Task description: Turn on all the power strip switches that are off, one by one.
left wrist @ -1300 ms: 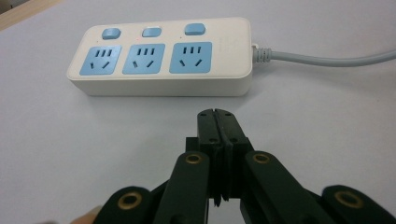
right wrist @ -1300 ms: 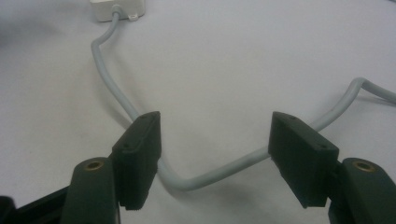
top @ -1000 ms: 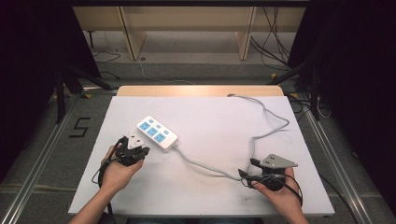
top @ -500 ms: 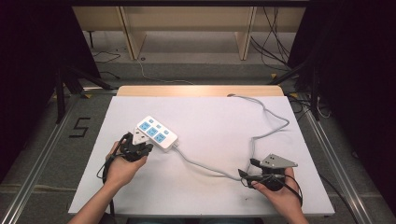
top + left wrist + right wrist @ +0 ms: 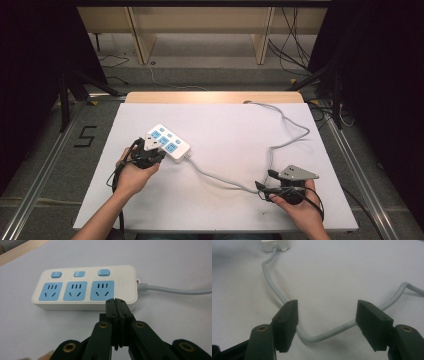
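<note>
So your left tongs (image 5: 117, 305) are clenched tight, jaws pressed flat together with nothing between them, and the tip sits right up against the near long edge of the white plastic power strip with three blue sockets and three blue switches (image 5: 85, 287). From the high view that power strip (image 5: 167, 141) lies flat on the white worktop (image 5: 225, 130), angled, toward the left half, with your left tongs (image 5: 150, 152) touching or just about touching its near corner, can't quite tell which from up there. All three sockets are empty, no plug in any of them. The grey round power cord (image 5: 175, 291) leaves the strip's short end and runs across the worktop toward your right hand (image 5: 295, 200). Your right tongs (image 5: 327, 322) are released, jaws spread wide, and a bend of the grey cord (image 5: 317, 336) lies on the worktop right between them, neither jaw pinching it. In the high view the right tongs (image 5: 265, 187) sit near the front right of the worktop, well apart from the strip, with the cord (image 5: 280, 125) looping on past them toward the far edge.
</note>
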The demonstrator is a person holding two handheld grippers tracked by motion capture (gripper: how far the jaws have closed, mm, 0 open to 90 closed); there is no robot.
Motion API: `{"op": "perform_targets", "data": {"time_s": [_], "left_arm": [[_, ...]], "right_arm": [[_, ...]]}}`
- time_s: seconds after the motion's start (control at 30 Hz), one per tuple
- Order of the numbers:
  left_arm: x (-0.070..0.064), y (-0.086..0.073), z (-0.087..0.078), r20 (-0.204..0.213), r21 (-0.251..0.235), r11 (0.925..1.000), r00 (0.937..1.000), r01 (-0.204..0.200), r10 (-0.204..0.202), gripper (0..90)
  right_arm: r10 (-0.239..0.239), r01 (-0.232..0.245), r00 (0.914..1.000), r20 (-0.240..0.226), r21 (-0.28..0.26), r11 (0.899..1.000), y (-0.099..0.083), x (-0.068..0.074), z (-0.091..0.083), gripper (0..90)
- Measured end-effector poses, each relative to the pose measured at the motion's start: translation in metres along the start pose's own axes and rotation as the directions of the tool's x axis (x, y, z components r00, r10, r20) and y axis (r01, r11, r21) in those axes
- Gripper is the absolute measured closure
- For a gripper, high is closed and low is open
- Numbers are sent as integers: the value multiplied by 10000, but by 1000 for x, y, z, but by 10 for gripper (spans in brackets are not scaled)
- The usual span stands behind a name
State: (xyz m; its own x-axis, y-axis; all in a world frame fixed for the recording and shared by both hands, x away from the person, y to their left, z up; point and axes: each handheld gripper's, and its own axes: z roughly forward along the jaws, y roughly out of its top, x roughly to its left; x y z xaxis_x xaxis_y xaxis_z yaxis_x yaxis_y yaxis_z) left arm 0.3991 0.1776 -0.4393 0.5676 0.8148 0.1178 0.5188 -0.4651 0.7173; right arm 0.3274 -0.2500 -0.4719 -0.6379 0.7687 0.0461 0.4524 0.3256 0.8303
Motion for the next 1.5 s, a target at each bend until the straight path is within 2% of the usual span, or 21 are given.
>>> {"op": "perform_targets", "data": {"time_s": [0.63,1.0,1.5], "left_arm": [[0,21,14,-41,4,9999,9999,-102,102,894],[-1,32,25,-6,140,9993,9994,-349,350,893],[4,43,42,-17,353,9992,9999,-163,164,893]], "right_arm": [[7,-7,10000,12,-7,10000,0,0,0,356],[34,-34,10000,18,-19,10000,0,0,0,356],[84,-84,10000,35,15,10000,0,0,0,356]]}}
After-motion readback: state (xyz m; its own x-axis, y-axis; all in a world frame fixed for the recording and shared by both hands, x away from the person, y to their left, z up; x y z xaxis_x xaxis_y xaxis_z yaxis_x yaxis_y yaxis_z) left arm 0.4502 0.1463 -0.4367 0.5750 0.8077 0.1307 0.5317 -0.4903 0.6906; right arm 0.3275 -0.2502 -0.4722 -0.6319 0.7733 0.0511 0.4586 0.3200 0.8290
